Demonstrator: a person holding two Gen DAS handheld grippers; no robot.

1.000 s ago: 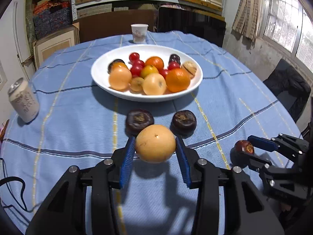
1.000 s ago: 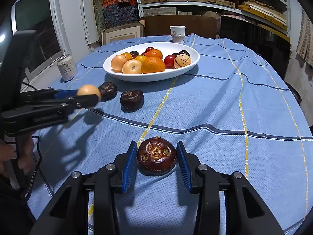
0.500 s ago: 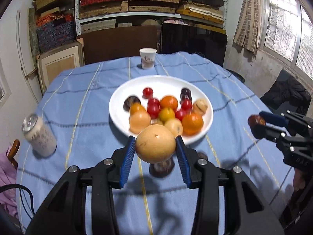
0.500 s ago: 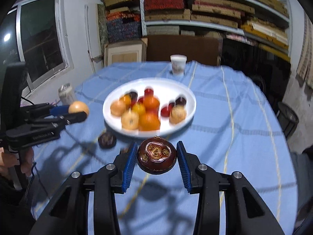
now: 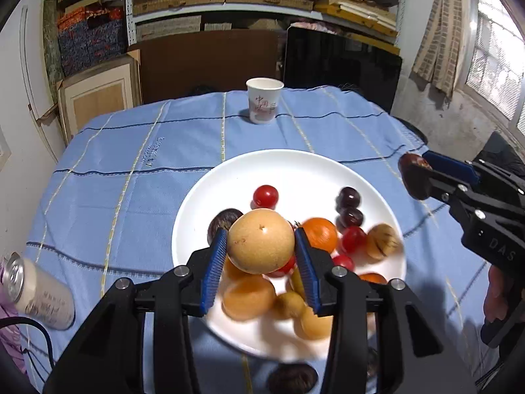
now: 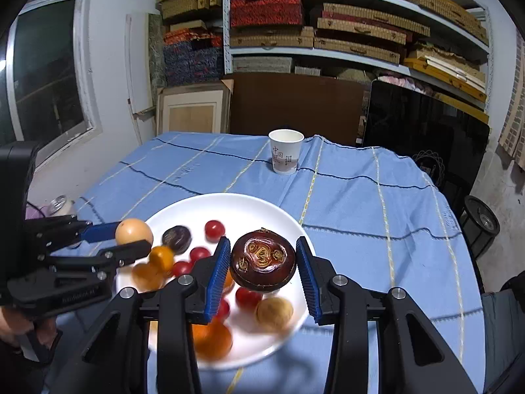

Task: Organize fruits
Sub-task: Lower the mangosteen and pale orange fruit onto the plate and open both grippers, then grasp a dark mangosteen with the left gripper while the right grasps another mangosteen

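My left gripper [image 5: 261, 252] is shut on a tan round fruit [image 5: 261, 240] and holds it above the white plate [image 5: 295, 170], which holds several red, orange and dark fruits. My right gripper [image 6: 262, 268] is shut on a dark brown fruit [image 6: 262, 264] and holds it above the same plate [image 6: 242, 207]. In the left wrist view the right gripper [image 5: 416, 177] hovers at the plate's right rim. In the right wrist view the left gripper [image 6: 131, 241] hovers over the plate's left side. One dark fruit [image 5: 292, 377] lies on the cloth in front of the plate.
A paper cup [image 5: 264, 104] stands at the far side of the blue checked tablecloth [image 5: 131, 164]; it also shows in the right wrist view [image 6: 285, 151]. A drink can [image 5: 39, 292] stands at the left edge. Shelves, boxes and a dark screen stand behind the table.
Both grippers have risen from the cloth and moved forward with their fruits, from in front of the plate to above it. The plate now lies beneath the fingers.
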